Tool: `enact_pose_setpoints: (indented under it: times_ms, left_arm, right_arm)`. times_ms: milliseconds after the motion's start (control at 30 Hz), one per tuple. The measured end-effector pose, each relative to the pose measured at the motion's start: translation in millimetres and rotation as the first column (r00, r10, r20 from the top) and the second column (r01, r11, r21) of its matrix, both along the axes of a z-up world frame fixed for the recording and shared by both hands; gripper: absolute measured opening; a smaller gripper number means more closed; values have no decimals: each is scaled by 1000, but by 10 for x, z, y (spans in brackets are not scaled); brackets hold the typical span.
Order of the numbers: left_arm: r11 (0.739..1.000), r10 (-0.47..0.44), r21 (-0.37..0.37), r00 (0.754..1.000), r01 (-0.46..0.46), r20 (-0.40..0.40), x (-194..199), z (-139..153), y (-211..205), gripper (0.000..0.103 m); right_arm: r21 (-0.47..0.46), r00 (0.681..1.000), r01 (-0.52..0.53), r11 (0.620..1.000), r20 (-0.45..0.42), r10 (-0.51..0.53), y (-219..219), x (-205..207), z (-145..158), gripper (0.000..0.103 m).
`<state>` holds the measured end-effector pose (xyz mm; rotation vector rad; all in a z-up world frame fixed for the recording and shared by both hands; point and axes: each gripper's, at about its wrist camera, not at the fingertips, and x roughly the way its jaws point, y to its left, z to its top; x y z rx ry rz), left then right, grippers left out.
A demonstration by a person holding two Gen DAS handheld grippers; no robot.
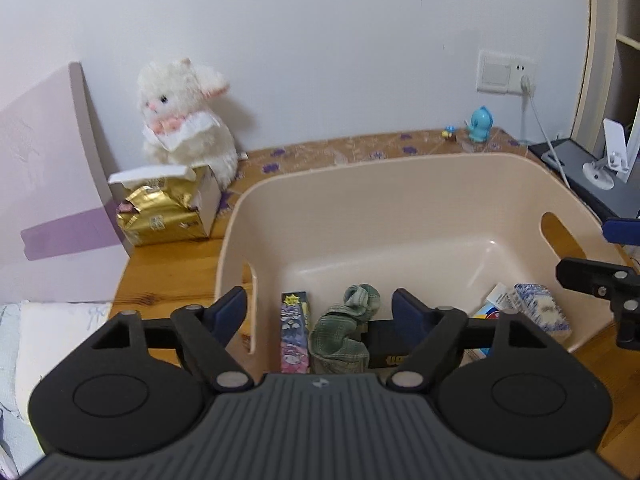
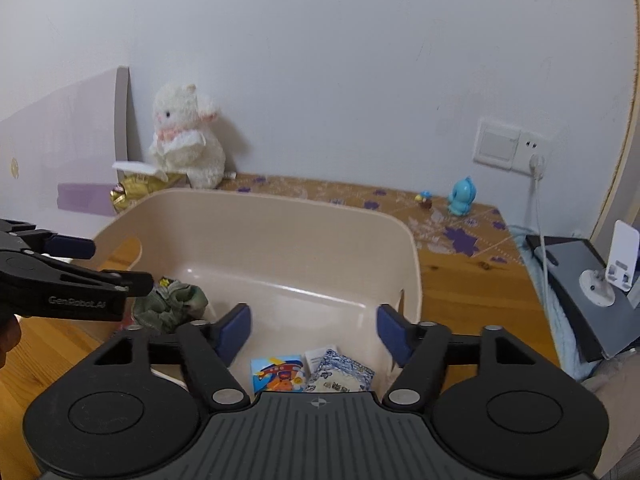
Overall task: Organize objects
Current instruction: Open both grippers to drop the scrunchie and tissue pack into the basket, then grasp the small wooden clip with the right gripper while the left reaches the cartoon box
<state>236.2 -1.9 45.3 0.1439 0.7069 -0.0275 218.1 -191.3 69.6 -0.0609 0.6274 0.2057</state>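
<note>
Both tongs are hanging released over the beige plastic bin (image 1: 400, 200): left gripper (image 1: 320, 312) is straddling a crumpled green cloth (image 1: 344, 332) lying inside, seemingly untouched; right gripper (image 2: 314, 332) is gaping above a blue-patterned packet (image 2: 344, 372).

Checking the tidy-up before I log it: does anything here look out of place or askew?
Mostly tidy. The green cloth lies crumpled in the beige bin rather than folded, and the white box beside the plush rabbit gapes open, a gold packet bulging from it.
</note>
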Motion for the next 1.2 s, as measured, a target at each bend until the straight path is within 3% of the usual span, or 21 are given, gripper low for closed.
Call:
enact_pose_setpoints:
  times_ms: [300, 567, 933, 1200]
  left_arm:
    - [1000, 11, 23, 998, -13, 55, -467, 85, 110, 92]
    - [1000, -11, 23, 999, 11, 38, -837, -119, 167, 93]
    - [1000, -3, -3, 998, 3, -56, -1023, -680, 244, 93]
    - [1000, 1, -18, 996, -3, -89, -1019, -941, 266, 93]
  right_arm:
    - [22, 999, 10, 1000, 44, -10, -138, -420, 70, 89]
    - [-3, 1000, -4, 1000, -2, 4, -122, -700, -210, 93]
    - [-6, 988, -49, 999, -148, 47, 39, -840, -833, 92]
    - [-31, 975, -93, 995, -204, 85, 220, -849, -1064, 79]
